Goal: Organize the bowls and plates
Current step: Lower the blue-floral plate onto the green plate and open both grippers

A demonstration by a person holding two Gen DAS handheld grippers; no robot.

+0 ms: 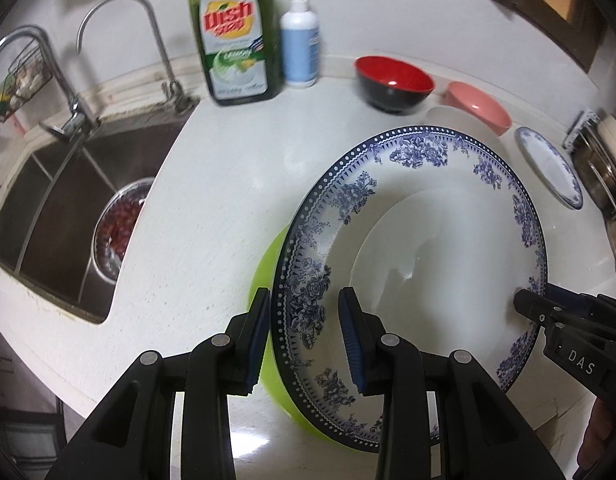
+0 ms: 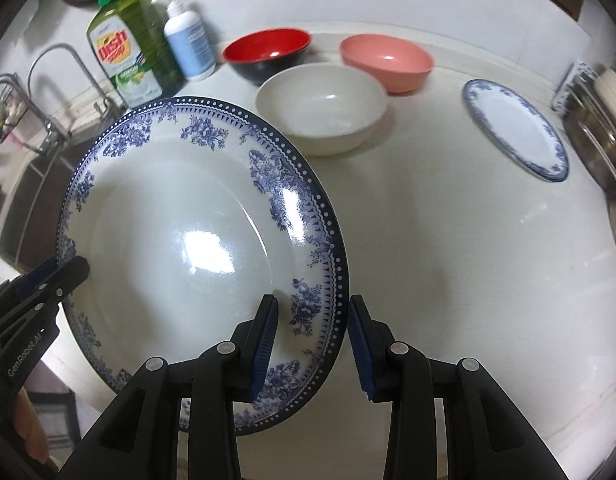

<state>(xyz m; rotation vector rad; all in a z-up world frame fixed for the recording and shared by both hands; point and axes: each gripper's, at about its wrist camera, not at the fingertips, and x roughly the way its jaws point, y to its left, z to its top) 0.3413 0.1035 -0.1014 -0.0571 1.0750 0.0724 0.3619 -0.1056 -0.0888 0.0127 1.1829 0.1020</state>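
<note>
glazed white ceramic with a dark blue floral band and a dotted rim: that is the large round plate (image 1: 427, 248) you hold between your two grippers. it is lifted off the pale speckled stone surface (image 1: 196, 200) and tilted, its glossy face towards the cameras. it is round, so it has no long axis.

your left gripper (image 1: 304, 340) straddles the plate's rim, one ribbed blue pad behind it and one in front; the fingers are partly spread and look to be pinching the rim. your right gripper (image 2: 311, 344) does the same on the opposite edge, with one finger over the face and one outside the rim, pinching that side.

behind the plate's lower left edge a lime-green smooth plastic bowl (image 1: 268, 272) shows, mostly hidden.

farther back on the surface stand a red-lined black bowl (image 2: 268, 52), a matt pink bowl (image 2: 387, 60) and a wide cream bowl (image 2: 319, 108), close together and all upright. a smaller oval blue-rimmed plate (image 2: 515, 128) lies flat to the right, well apart from them.

a green bottle of dish soap (image 1: 232, 36) and a white pump bottle (image 1: 300, 40) stand by the wall, next to a steel sink (image 1: 48, 208) with curved taps.
</note>
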